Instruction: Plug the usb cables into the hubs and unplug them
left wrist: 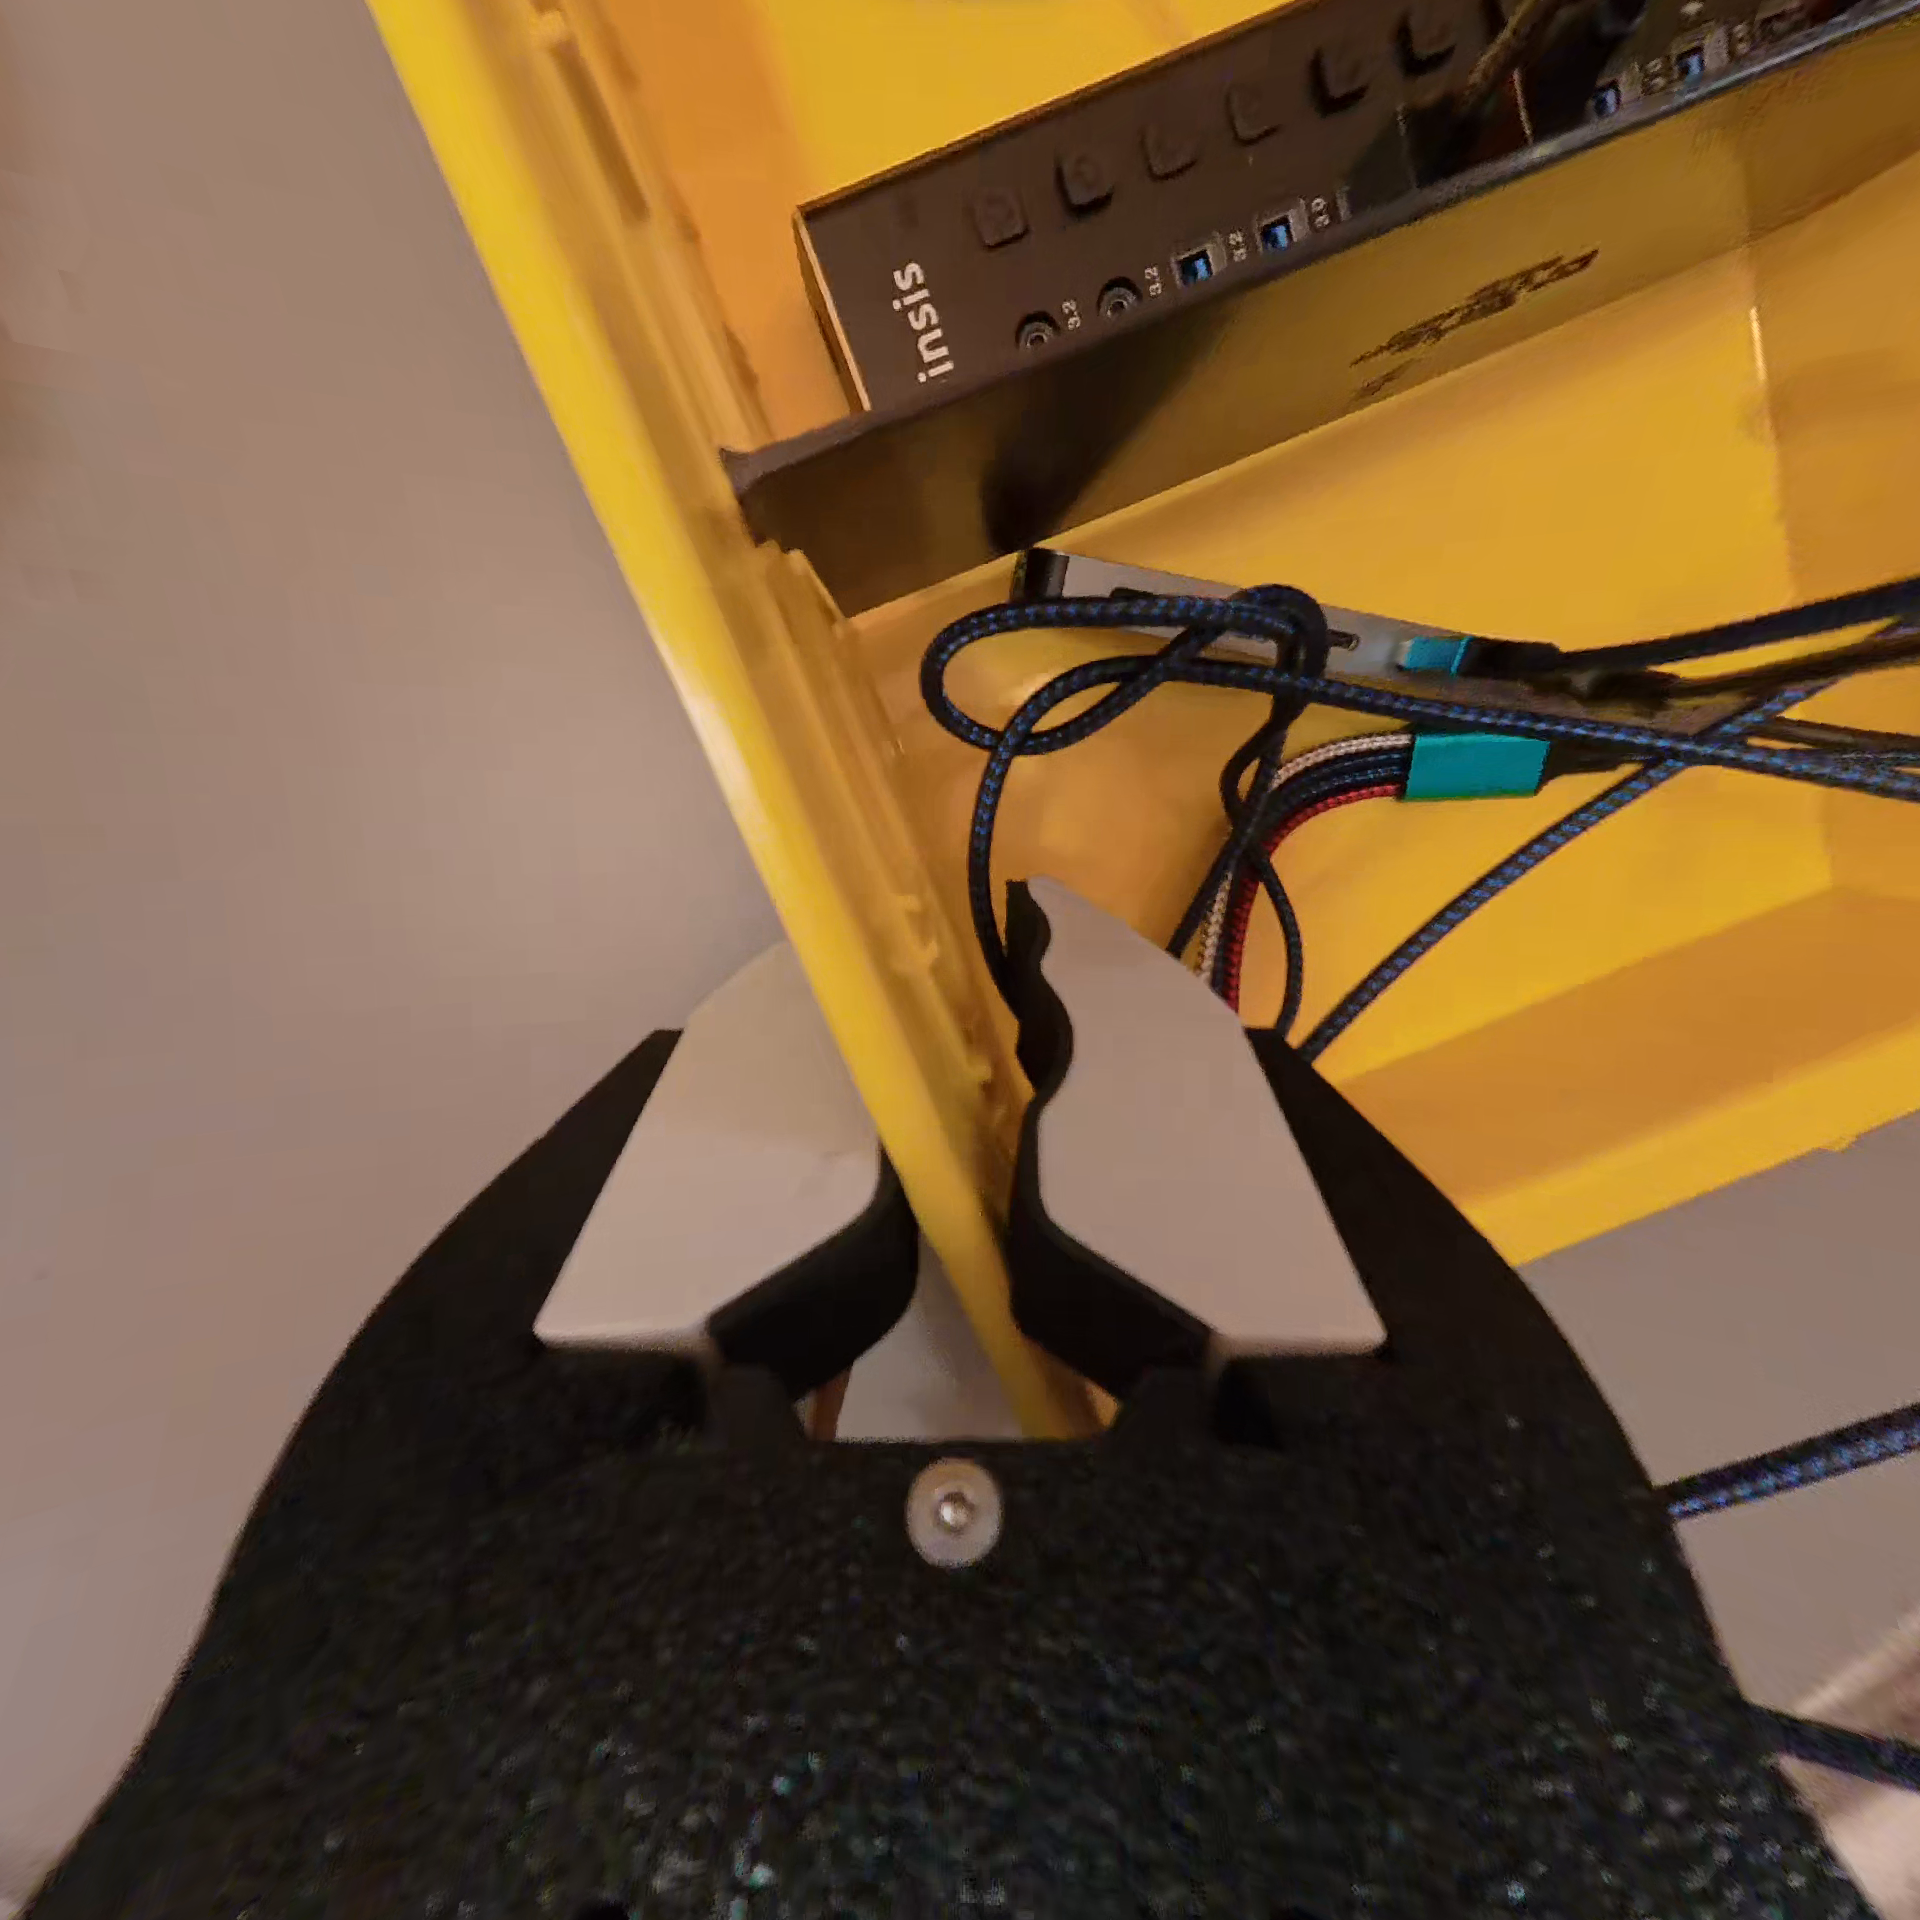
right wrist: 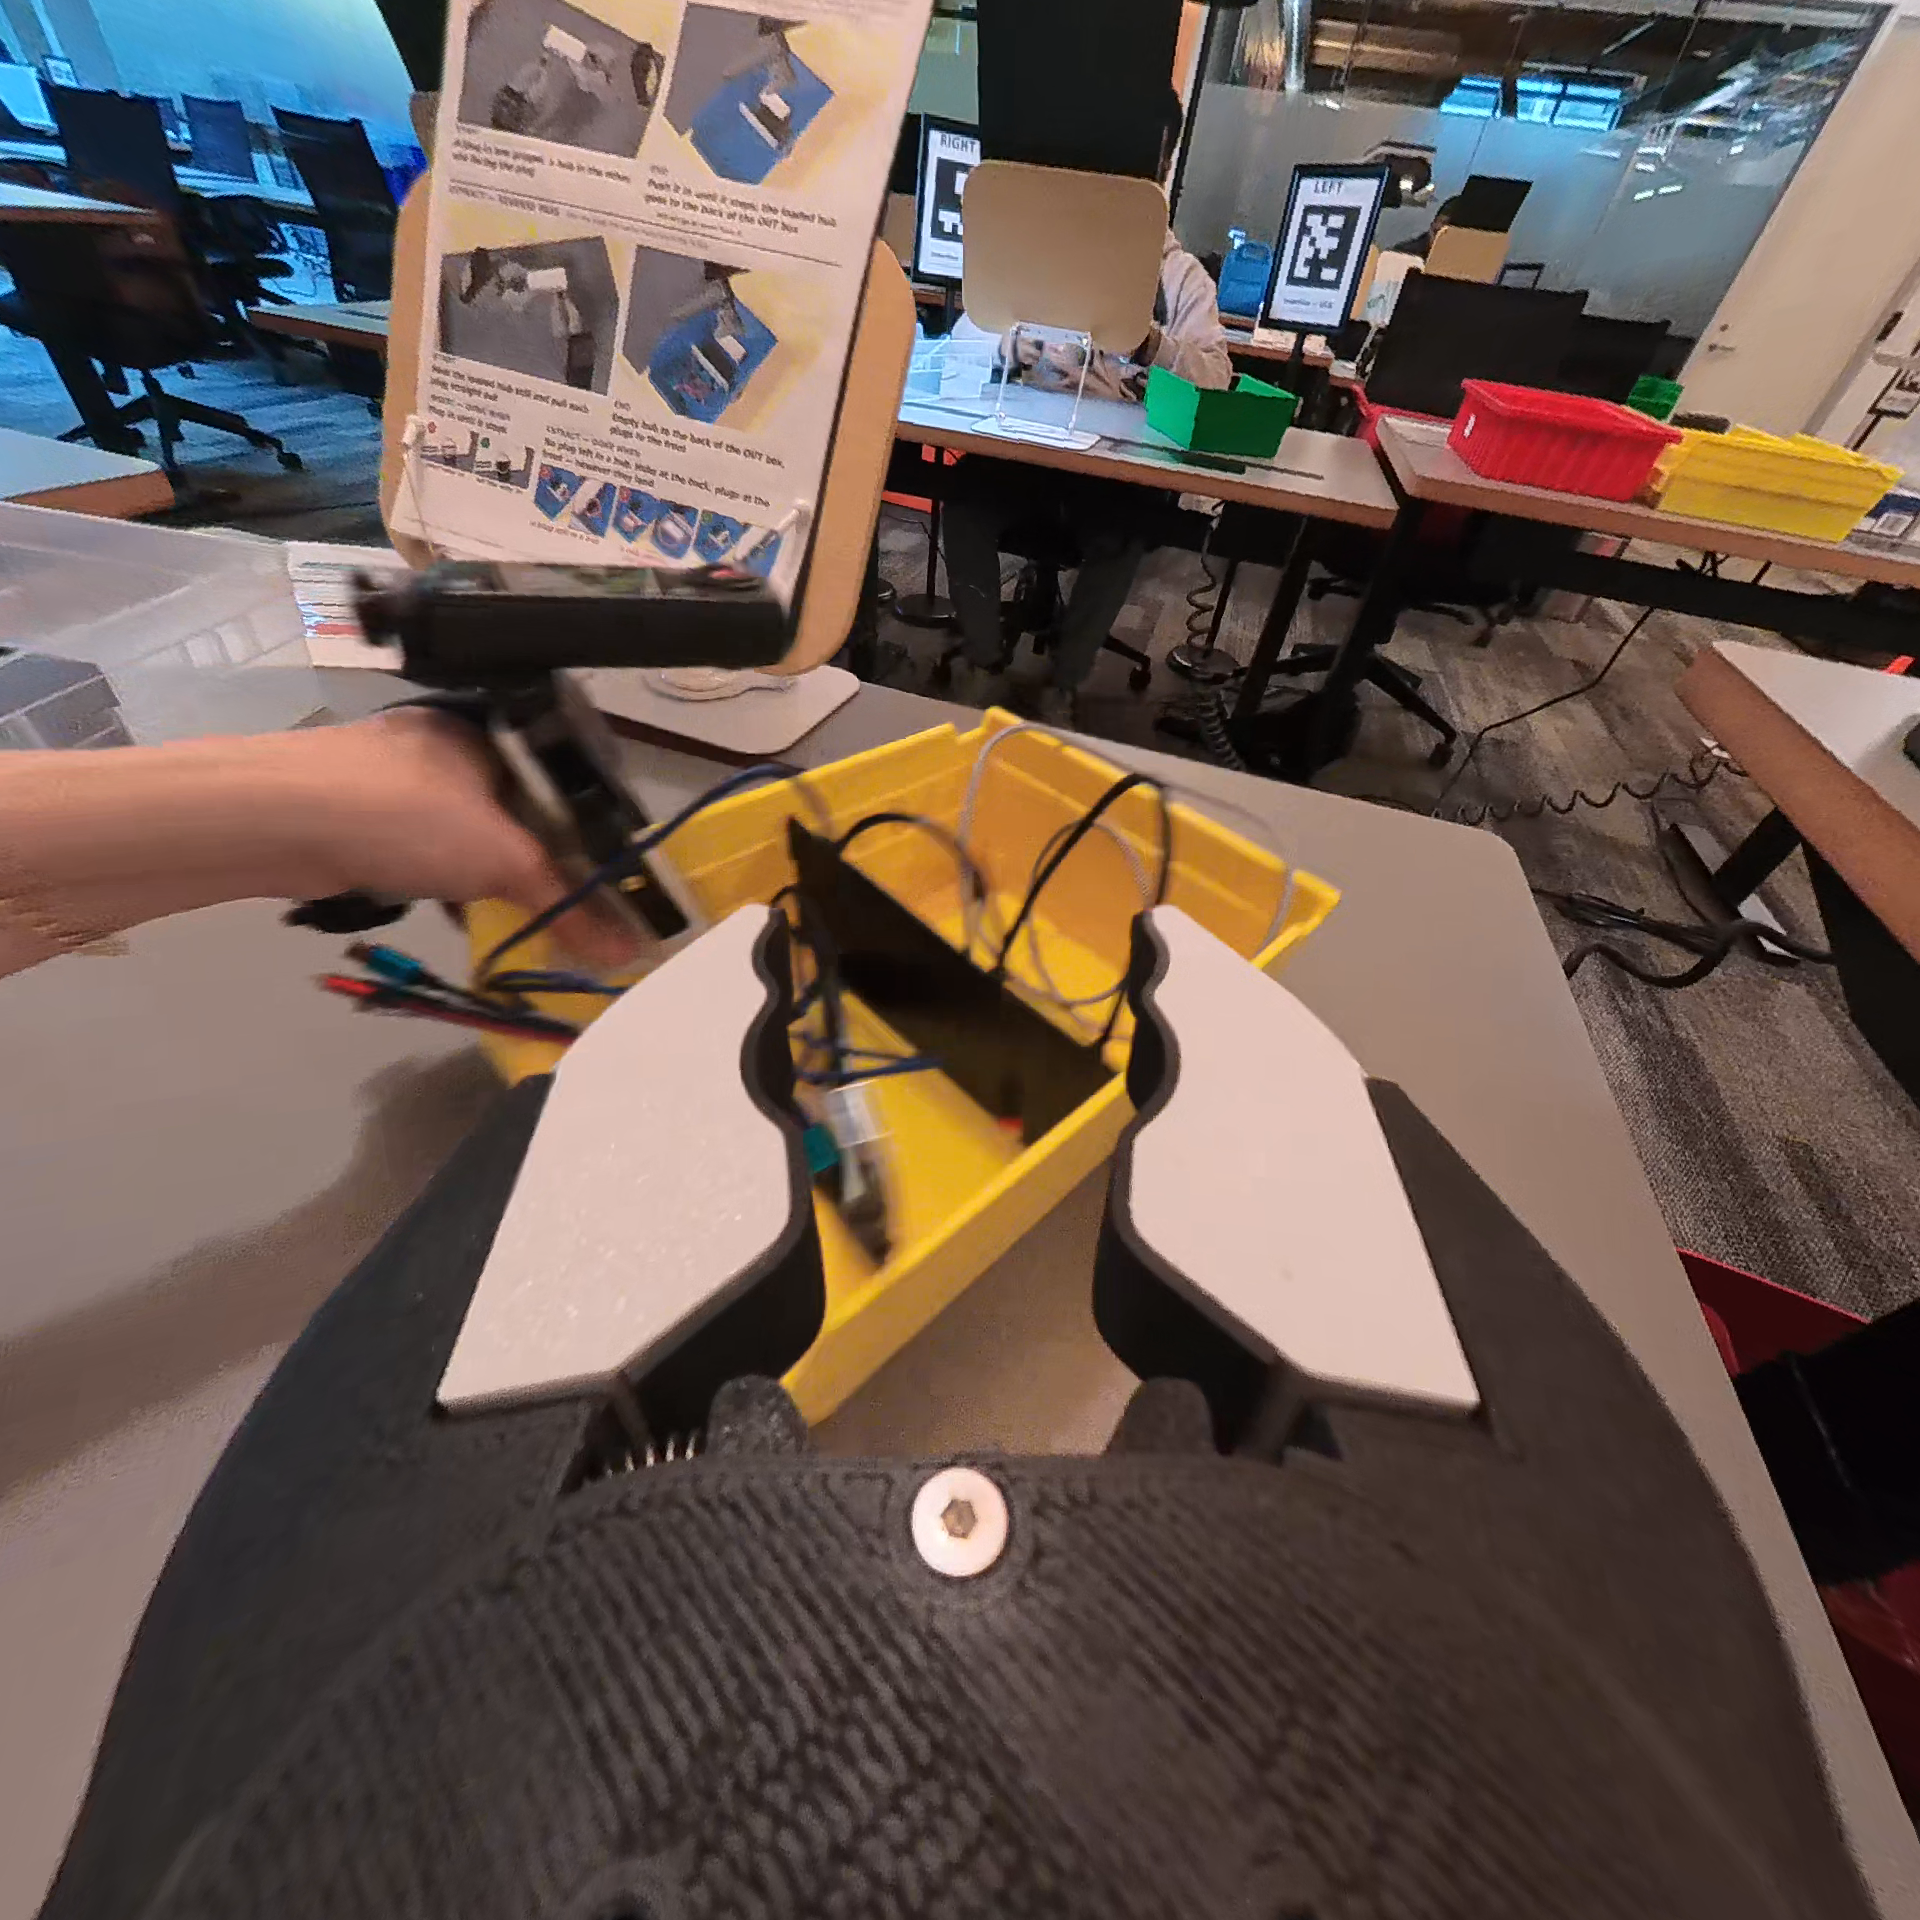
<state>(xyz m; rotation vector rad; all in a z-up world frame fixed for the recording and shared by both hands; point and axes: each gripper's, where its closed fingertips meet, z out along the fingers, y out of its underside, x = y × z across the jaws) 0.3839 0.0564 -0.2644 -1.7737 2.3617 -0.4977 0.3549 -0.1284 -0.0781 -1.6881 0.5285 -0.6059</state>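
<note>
A yellow bin (right wrist: 1226, 862) stands on a grey table, split by a black divider (right wrist: 935, 987). In the left wrist view, a black hub (left wrist: 1091, 249) with blue ports lies behind the divider (left wrist: 883, 509). A slim silver hub (left wrist: 1247, 623) lies in front of it, with braided cables (left wrist: 1039, 727) and a teal plug (left wrist: 1470, 767) around it. My left gripper (left wrist: 899, 925) straddles the bin's side wall (left wrist: 727, 623), one finger outside and one inside, closed on it. My right gripper (right wrist: 961, 925) hovers open and empty over the bin's near corner. Cable ends (right wrist: 416, 997) hang out of the bin on the left.
An instruction sheet on a stand (right wrist: 644, 281) rises behind the bin. A clear plastic box (right wrist: 125, 613) sits at far left. A person sits at a farther table with a green bin (right wrist: 1216, 416); red (right wrist: 1548, 442) and yellow bins (right wrist: 1766, 483) stand at right. The gap from one gripper's tips to the other's is roughly 25 cm.
</note>
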